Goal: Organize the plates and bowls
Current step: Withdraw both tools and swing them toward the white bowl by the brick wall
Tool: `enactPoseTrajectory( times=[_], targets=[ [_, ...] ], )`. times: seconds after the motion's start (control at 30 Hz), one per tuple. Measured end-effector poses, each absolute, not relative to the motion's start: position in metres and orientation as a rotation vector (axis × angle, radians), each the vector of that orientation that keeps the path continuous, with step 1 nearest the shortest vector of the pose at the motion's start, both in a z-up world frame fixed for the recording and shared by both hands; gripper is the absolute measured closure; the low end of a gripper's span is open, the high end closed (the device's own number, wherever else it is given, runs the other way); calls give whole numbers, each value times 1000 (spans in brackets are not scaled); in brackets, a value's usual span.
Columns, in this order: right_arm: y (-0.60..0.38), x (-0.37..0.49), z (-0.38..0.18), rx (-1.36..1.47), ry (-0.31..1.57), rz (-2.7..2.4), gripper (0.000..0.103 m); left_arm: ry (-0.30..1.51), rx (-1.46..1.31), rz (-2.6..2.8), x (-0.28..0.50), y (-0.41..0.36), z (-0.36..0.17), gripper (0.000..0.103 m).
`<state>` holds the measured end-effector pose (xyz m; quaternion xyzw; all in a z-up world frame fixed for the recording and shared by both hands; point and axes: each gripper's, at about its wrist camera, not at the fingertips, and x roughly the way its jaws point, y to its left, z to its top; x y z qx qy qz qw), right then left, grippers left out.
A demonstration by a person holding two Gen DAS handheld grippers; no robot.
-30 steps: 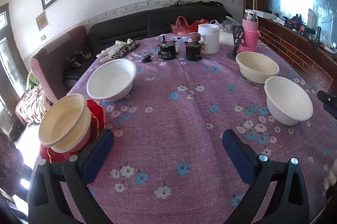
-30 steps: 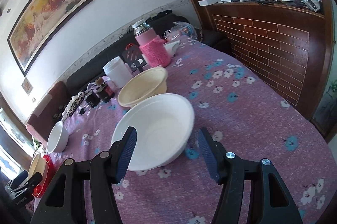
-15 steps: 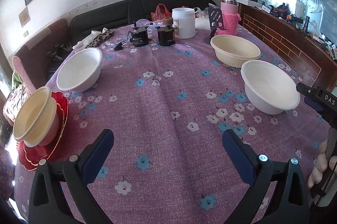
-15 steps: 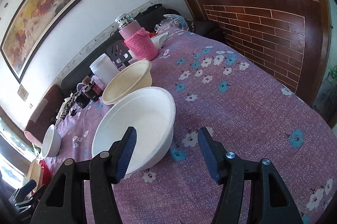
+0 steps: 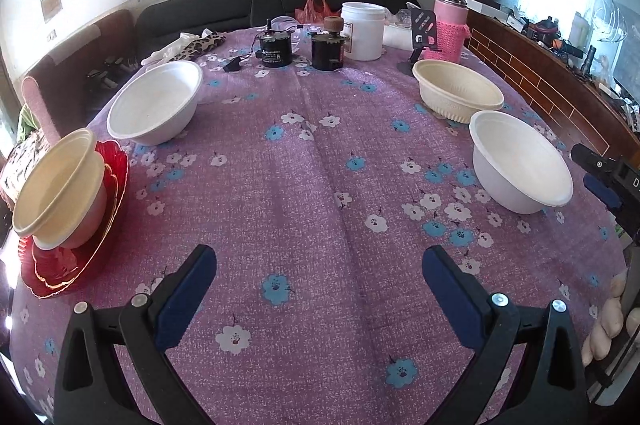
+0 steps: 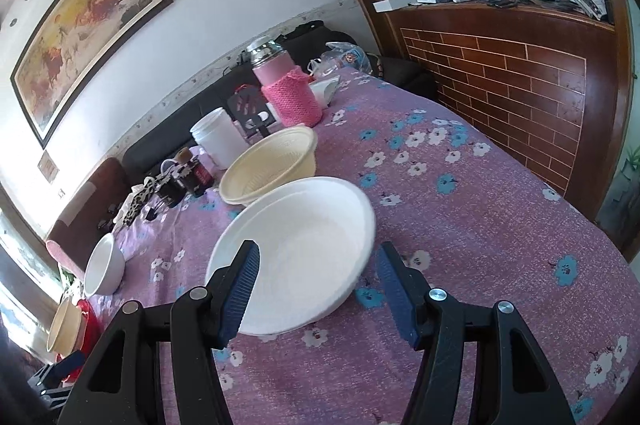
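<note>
Four loose bowls and one stack sat on the purple flowered tablecloth (image 5: 320, 185). Two of the bowls were white and the rest cream. One white bowl (image 5: 156, 103) stood at the far left. The other white bowl (image 5: 520, 165) stood at the near right, with a cream ribbed bowl (image 5: 458, 95) just beyond it, the two close together, though contact could not be judged. At the left edge two cream bowls (image 5: 60, 189) were nested one inside the other and tilted, resting on a stack of red plates (image 5: 80, 249); the number of plates could not be counted.

The left gripper (image 5: 320, 289) hovered over bare cloth at the near middle of the table, its two blue-padded fingers spread wide with nothing between them. The right gripper (image 6: 318, 289) was at the near-right white bowl (image 6: 296, 257), fingers apart, the left pad over the bowl's near rim and the right pad outside the rim; whether either pad touched the bowl could not be told.

Along the far edge stood one white tub (image 5: 362, 31), two dark jars (image 5: 276, 45), one pink-sleeved flask (image 5: 452, 25) and one black phone stand (image 5: 422, 33). A framed painting (image 6: 88, 25) hung on the wall.
</note>
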<state>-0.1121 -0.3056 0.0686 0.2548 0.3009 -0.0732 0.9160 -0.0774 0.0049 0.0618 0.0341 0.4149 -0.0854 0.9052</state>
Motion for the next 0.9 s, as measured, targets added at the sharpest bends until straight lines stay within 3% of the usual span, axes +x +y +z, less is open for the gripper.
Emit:
enactPoseTrajectory(
  times=[0.53,0.67,0.9],
  targets=[
    [-110,-77,145,288,562,334,38,795,-146,-25,-102,98,65,0],
    [-69,-70,168,252,572,498,33,770,-177,-12,-113,114,66,0],
    [-64,-74,145,243,580,465,28,744,-169,-26,-127,120,72,0]
  ],
)
